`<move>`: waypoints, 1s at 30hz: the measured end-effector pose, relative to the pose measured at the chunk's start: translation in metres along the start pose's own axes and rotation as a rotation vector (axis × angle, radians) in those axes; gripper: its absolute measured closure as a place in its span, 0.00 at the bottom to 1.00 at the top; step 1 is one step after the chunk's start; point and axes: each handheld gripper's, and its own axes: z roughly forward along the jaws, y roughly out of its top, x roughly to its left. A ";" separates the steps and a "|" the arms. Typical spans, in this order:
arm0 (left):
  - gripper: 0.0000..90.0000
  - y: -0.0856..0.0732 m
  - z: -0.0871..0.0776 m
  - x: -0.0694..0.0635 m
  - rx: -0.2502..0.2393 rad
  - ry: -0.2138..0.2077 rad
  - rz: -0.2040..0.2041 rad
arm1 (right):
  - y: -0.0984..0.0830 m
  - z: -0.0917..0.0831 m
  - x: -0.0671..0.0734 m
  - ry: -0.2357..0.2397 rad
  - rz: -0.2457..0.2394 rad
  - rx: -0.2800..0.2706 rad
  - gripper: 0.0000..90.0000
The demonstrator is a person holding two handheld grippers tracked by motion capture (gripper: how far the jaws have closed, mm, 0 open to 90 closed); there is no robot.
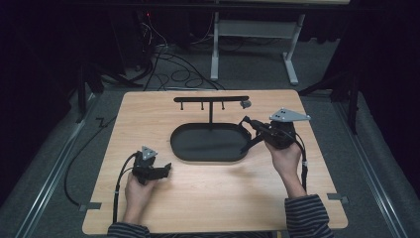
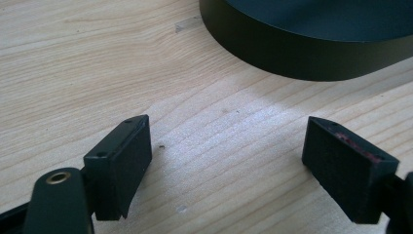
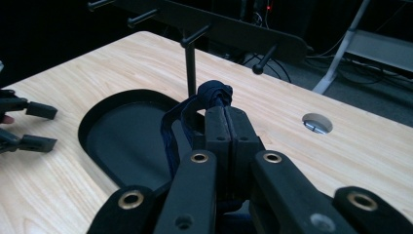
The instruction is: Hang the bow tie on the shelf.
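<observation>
Two grippers are in our hands over the wooden table [image 1: 208, 193]. Nearest us, the left gripper [image 1: 166, 169] rests low above the bare wood in front of the tray, its jaws spread wide apart with nothing between them; the left gripper view shows the same gap over the grain. Farther on, our right gripper [image 1: 246, 121] is raised over the right end of the black oval tray [image 1: 198, 154], jaws pressed together on a dark blue strap [image 3: 214, 93], whose knotted end bunches above the pads while a loop hangs down over the tray. Beyond stands the black peg rack [image 1: 211, 99], its post rising from the tray's far edge.
</observation>
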 end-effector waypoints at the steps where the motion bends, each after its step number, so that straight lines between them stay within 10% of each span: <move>1: 0.21 0.000 0.000 0.000 0.000 0.000 0.000 | 0.001 0.000 0.000 -0.004 -0.004 0.001 1.00; 30: 0.21 0.000 0.000 0.000 0.001 -0.001 0.000 | 0.025 0.012 -0.010 -0.025 0.009 -0.017 1.00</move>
